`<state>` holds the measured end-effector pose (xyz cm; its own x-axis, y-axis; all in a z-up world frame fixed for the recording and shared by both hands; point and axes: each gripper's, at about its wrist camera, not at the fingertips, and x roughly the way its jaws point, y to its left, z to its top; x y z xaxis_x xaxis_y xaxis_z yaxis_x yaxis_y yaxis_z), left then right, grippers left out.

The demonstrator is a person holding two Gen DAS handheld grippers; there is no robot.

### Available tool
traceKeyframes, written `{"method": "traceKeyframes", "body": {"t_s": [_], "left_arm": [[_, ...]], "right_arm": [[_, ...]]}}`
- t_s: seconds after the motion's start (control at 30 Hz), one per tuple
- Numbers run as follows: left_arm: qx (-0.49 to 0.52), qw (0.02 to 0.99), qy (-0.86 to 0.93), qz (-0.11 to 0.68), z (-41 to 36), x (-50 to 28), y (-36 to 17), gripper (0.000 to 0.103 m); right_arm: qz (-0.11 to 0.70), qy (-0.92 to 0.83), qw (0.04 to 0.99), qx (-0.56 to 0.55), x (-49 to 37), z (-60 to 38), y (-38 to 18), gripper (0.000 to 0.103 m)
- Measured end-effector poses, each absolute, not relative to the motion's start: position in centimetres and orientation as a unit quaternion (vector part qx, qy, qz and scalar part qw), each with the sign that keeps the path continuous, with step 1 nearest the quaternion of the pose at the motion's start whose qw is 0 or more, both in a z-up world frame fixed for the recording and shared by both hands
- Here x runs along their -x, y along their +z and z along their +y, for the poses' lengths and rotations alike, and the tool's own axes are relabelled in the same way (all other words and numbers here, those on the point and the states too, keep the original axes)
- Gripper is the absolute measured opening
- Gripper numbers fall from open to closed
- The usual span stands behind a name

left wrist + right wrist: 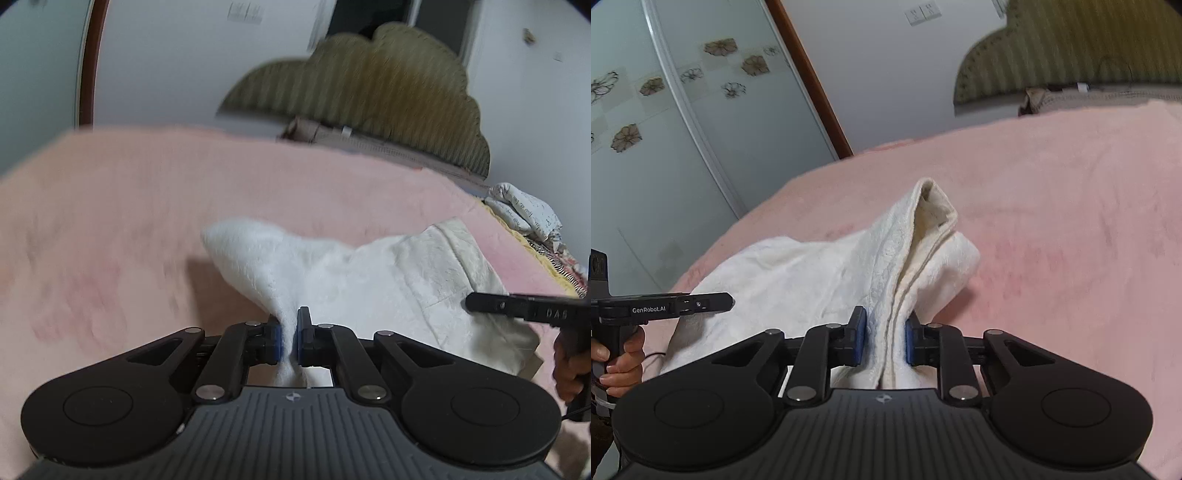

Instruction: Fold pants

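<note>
Both tongs [289, 341] [885, 341] pinching white pants [812, 273], gripped edges hidden between pads.

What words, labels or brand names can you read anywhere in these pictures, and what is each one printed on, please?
"GenRobot.AI": white print on the side of the left gripper, seen from the right wrist.
"DAS": raised letters on the side of the right gripper, seen from the left wrist.
Printed writing on the white bundle at the bed's edge: too small to read.

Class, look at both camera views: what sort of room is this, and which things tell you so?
Most likely a bedroom. A pink blanket covers a bed, a padded scalloped headboard stands against the wall, and a flower-patterned sliding door, perhaps a wardrobe's, stands beside it.
</note>
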<state>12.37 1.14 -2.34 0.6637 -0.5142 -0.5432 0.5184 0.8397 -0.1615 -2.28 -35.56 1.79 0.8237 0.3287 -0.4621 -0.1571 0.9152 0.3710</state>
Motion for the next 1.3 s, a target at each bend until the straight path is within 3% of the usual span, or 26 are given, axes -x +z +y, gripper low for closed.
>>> {"method": "traceKeyframes", "body": {"t_s": [0.27,0.53,0.63,0.67,0.73,0.87,0.97,1.07,1.3], "left_arm": [[-0.050,0.941,-0.249,0.224,0.1,-16.3,2.0,0.009],[-0.064,0.927,-0.196,0.313,-1.4,-25.4,-1.6,0.013],[-0.091,0.923,-0.172,0.332,-1.6,-26.3,-3.6,0.031],[-0.091,0.924,-0.171,0.329,-1.3,-25.9,-3.6,0.037],[-0.092,0.930,-0.166,0.315,-0.4,-24.6,-3.1,0.043],[-0.119,0.931,-0.158,0.305,0.5,-22.4,-2.6,0.053],[-0.148,0.918,-0.163,0.331,-0.2,-22.4,-4.1,0.059],[-0.147,0.926,-0.148,0.315,0.2,-21.6,-3.9,0.058],[-0.114,0.938,-0.126,0.302,2.9,-16.8,-1.5,0.059]], "right_arm": [[0.219,0.148,0.958,-0.108,-3.8,-33.8,5.8,0.019],[0.261,0.125,0.951,-0.109,-13.7,-33.8,3.2,0.020],[0.307,0.080,0.944,-0.089,-15.5,-33.9,0.8,0.040],[0.310,0.071,0.944,-0.091,-15.3,-34.2,0.4,0.046],[0.292,0.052,0.950,-0.101,-13.6,-34.8,0.9,0.046],[0.232,0.034,0.972,-0.008,-9.3,-32.9,3.0,0.047],[0.245,0.096,0.965,0.016,-8.5,-31.2,2.5,0.046],[0.301,0.074,0.950,0.043,-9.7,-30.6,0.5,0.047],[0.255,0.068,0.964,0.025,-4.8,-28.9,2.6,0.047]]}}
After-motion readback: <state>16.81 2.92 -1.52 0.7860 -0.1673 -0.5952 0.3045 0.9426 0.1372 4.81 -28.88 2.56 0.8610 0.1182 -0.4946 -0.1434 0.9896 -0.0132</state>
